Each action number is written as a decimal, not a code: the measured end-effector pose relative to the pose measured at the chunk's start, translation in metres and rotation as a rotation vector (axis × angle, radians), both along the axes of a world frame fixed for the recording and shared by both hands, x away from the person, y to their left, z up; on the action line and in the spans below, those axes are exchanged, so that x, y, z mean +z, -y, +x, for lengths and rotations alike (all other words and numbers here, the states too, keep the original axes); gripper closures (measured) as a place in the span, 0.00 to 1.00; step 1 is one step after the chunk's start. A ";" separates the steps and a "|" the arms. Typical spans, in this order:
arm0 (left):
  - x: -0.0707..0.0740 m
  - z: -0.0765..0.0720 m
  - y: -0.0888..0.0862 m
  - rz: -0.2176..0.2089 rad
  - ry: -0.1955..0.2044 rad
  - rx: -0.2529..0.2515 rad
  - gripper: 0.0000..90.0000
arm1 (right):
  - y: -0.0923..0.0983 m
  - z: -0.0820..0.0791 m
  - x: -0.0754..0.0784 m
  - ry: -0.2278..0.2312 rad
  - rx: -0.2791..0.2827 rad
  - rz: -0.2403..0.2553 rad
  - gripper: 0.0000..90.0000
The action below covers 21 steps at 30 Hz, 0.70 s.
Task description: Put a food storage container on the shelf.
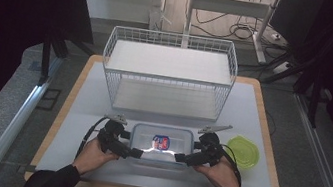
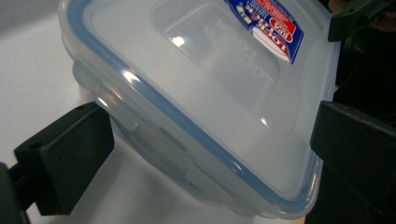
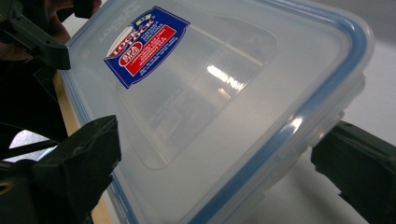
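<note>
Both my grippers, left [image 1: 136,153] and right [image 1: 178,158], straddle opposite ends of the clear rectangular plastic box with blue-sealed lid [image 1: 161,145] near the table's front edge, jaws wide, contact unclear; should close evenly, lift level.

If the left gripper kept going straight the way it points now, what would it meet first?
The clear lidded container: its end already sits between the jaws of the left gripper, so its side wall comes first. Beyond it, probably the right gripper at the far end.
</note>
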<state>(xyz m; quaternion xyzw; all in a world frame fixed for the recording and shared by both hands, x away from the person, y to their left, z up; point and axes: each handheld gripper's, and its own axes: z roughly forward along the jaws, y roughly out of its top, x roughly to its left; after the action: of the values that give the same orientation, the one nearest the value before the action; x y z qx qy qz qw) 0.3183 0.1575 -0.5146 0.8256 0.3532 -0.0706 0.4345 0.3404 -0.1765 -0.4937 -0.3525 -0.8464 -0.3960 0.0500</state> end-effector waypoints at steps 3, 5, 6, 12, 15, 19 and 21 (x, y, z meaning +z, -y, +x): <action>0.003 -0.006 0.001 0.018 0.006 0.004 0.04 | 0.002 -0.003 0.003 0.007 -0.009 -0.004 0.10; 0.004 -0.011 -0.002 0.021 0.015 0.003 0.06 | 0.003 -0.007 0.006 0.015 -0.010 -0.009 0.13; 0.005 -0.017 -0.004 0.011 0.015 0.007 0.11 | 0.004 -0.012 0.007 0.023 -0.017 -0.012 0.16; 0.005 -0.031 -0.012 -0.034 0.040 0.049 0.27 | 0.013 -0.028 0.008 0.016 -0.022 0.007 0.28; 0.006 -0.035 -0.019 -0.077 0.047 0.064 0.38 | 0.018 -0.032 0.011 0.018 -0.043 0.033 0.38; 0.007 -0.035 -0.023 -0.117 0.034 0.090 0.46 | 0.027 -0.031 0.014 0.011 -0.070 0.100 0.50; 0.006 -0.034 -0.024 -0.134 0.023 0.094 0.48 | 0.029 -0.031 0.013 0.006 -0.075 0.110 0.51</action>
<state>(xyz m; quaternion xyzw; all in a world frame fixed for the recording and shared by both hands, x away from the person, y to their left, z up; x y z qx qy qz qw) 0.2839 0.1818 -0.5086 0.7779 0.3811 -0.0639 0.4955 0.3094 -0.2050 -0.4803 -0.3794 -0.8098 -0.4446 0.0521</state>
